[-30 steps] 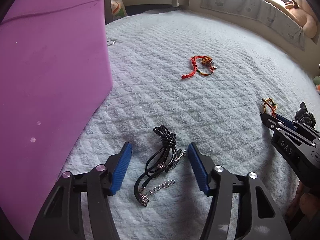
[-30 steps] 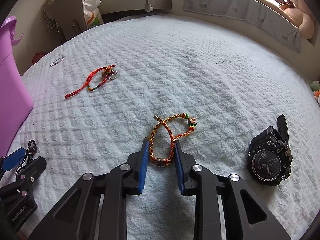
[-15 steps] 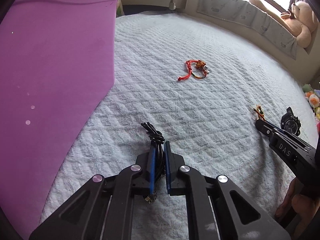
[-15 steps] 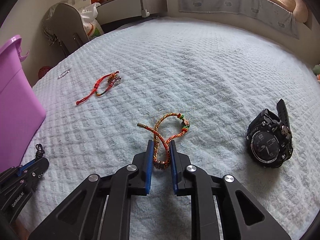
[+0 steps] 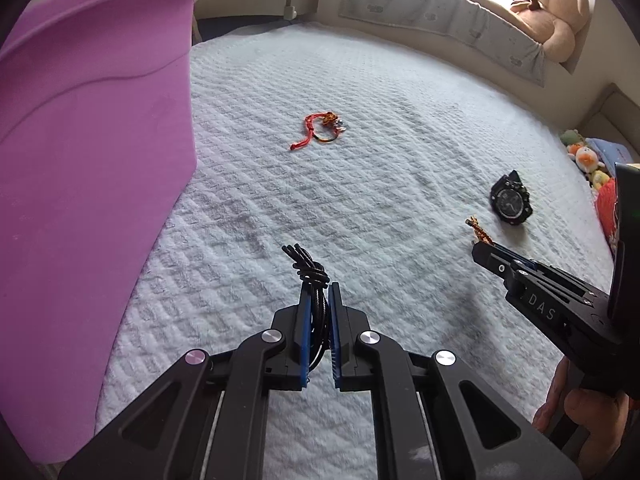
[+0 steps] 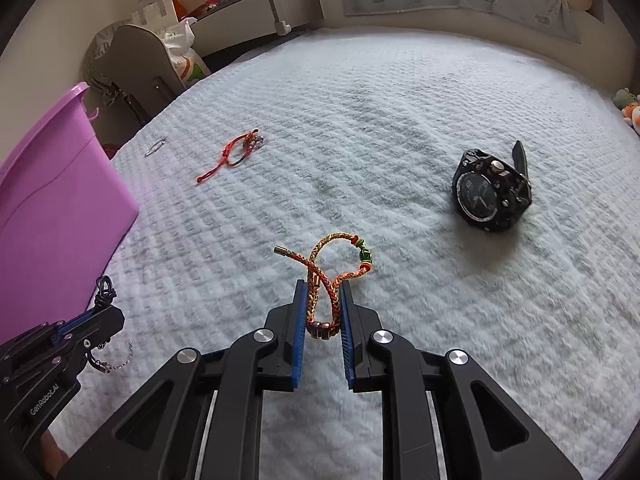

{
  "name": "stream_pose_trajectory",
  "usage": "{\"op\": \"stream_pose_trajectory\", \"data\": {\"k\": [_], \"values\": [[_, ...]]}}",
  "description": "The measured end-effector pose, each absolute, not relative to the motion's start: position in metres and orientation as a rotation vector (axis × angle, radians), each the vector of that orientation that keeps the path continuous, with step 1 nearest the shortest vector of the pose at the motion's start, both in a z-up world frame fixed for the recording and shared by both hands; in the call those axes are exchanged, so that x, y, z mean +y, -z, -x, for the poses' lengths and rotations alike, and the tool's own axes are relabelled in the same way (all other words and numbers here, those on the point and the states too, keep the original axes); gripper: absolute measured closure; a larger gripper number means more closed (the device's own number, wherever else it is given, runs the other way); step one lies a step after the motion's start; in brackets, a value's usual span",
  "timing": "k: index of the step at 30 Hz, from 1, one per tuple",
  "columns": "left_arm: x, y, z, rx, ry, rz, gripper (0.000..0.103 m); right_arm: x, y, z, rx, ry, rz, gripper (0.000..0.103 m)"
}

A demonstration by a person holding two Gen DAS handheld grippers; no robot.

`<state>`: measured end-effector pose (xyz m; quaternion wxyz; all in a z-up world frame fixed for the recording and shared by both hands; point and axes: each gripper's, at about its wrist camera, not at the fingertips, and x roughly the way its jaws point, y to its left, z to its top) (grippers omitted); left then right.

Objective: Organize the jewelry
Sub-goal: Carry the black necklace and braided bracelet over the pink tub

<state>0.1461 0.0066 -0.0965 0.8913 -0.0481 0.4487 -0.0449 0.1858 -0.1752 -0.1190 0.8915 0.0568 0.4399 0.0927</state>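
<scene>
My left gripper [image 5: 319, 286] is shut on a black cord necklace [image 5: 310, 268] and holds it above the white bedspread; its silver chain end [image 6: 116, 362] hangs below. My right gripper [image 6: 323, 286] is shut on an orange braided bracelet [image 6: 332, 258] with green beads, lifted off the bedspread. A red cord bracelet [image 5: 320, 130] lies further back; it also shows in the right wrist view [image 6: 236, 154]. A black watch [image 6: 492, 190] lies to the right. A purple bin [image 5: 88, 168] stands at the left.
A small metal ring [image 6: 155, 147] lies near the bed's far left edge. A teddy bear [image 5: 552, 16] sits on the window ledge. Small plush toys [image 5: 588, 160] lie off the bed's right edge. A chair [image 6: 136, 68] and bags stand beyond the bed.
Both grippers closed on their pieces, the left on the black necklace and the right on the braided bracelet, and both have lifted them off the bedspread.
</scene>
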Motion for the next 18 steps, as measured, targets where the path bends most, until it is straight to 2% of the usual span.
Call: {"op": "stream_pose_trajectory", "data": {"k": [18], "values": [[0.042, -0.042, -0.065, 0.773, 0.224, 0.071, 0.095, -0.118, -0.005, -0.092, 0.782, -0.258, -0.139, 0.088]]}}
